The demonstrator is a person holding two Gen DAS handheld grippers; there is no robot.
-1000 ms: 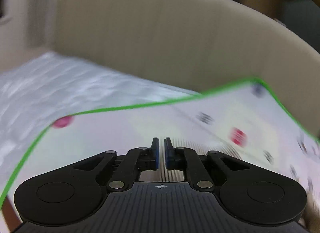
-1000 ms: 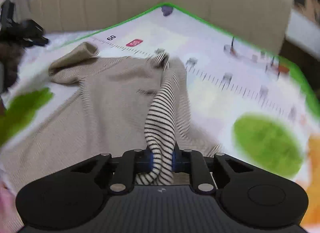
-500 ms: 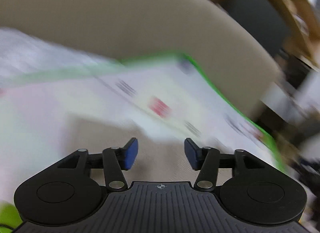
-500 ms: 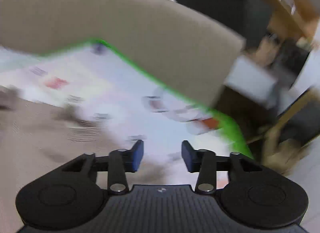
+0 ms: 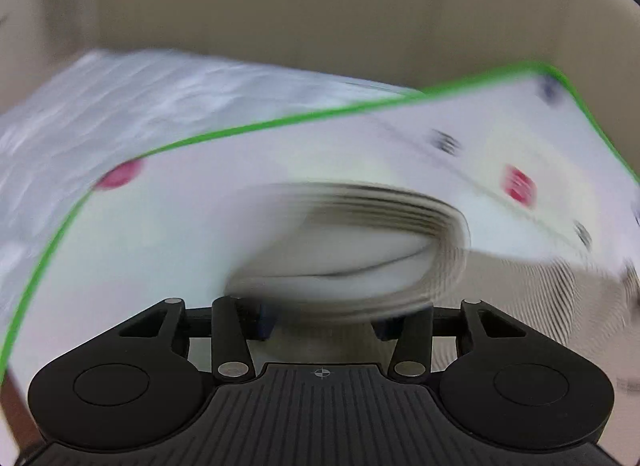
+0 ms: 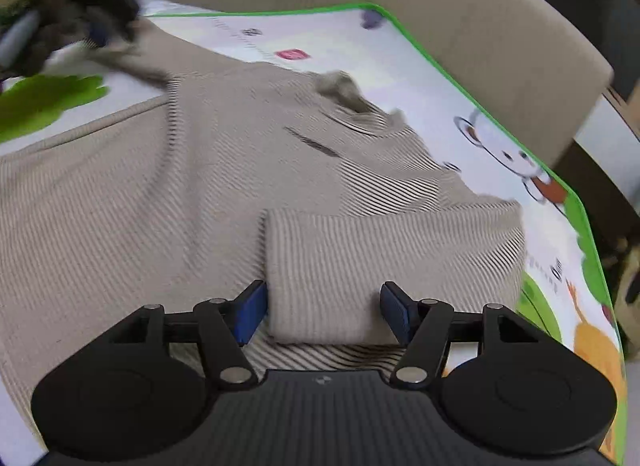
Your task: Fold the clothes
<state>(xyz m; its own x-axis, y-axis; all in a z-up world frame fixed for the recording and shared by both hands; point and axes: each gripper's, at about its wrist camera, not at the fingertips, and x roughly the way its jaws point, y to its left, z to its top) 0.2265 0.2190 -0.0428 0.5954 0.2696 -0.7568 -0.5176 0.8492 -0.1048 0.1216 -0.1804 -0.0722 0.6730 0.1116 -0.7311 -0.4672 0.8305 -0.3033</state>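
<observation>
A beige ribbed sweater (image 6: 160, 205) lies spread on a play mat (image 6: 432, 77) with a green border. Its near sleeve (image 6: 380, 250) is folded across the body. The sleeve's end sits between the pads of my right gripper (image 6: 322, 312), whose jaws are opening and stand clear of the cloth. In the left wrist view a blurred beige cuff (image 5: 352, 250) lies across the gap of my left gripper (image 5: 326, 324). Its jaws are closing around the cuff, and the cloth partly hides the pads. A dark blurred shape (image 6: 92, 5) hovers over the far sleeve.
A beige padded backrest (image 6: 480, 25) curves round the far side of the mat. A white wrinkled cover (image 5: 100, 113) lies beyond the mat's left edge. Dark furniture and wooden pieces (image 6: 624, 205) stand off the mat's right side.
My right gripper was shut on a lifted striped sleeve; the sleeve now lies folded on the sweater and the jaws stand apart. My left gripper went from shut to jaws apart around a cuff.
</observation>
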